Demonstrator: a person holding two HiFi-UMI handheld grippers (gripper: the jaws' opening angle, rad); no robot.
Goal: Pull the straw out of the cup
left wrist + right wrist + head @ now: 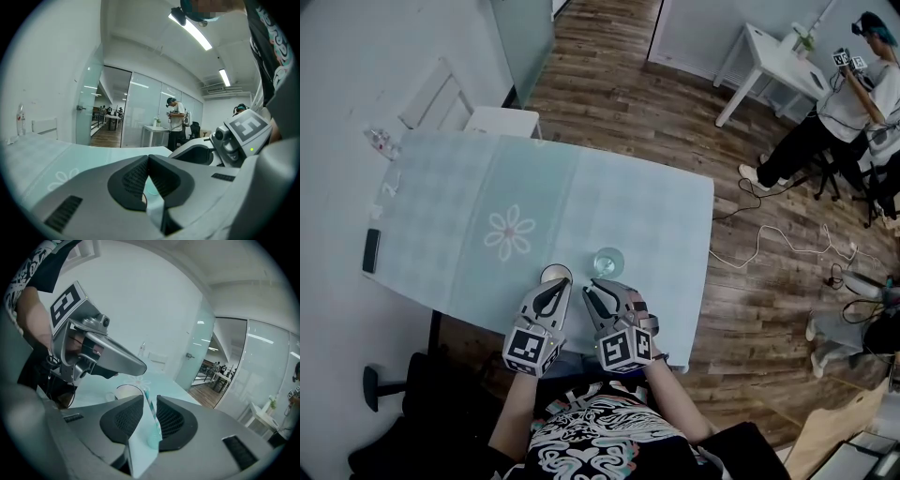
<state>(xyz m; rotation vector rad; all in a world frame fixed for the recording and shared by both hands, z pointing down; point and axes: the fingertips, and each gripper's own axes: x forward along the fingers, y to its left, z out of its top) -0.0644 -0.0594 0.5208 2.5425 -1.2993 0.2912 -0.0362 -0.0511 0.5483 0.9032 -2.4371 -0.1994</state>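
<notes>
Close to the front edge of the tabletop [661, 216], the fingers of the right gripper [149, 401] pinch the straw [150, 413] by the white cup [123, 392], those of the left gripper [149, 159] pressed together on nothing — unsteadied, that cup may tip or slide off.

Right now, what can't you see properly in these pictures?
Straw: right gripper view, lower end hidden between the right hand-held gripper's pads; pinched or loose, unclear.
White cup: head view, inside too small; left hand-held gripper covers its near rim.
Glass: head view, contents too small.
</notes>
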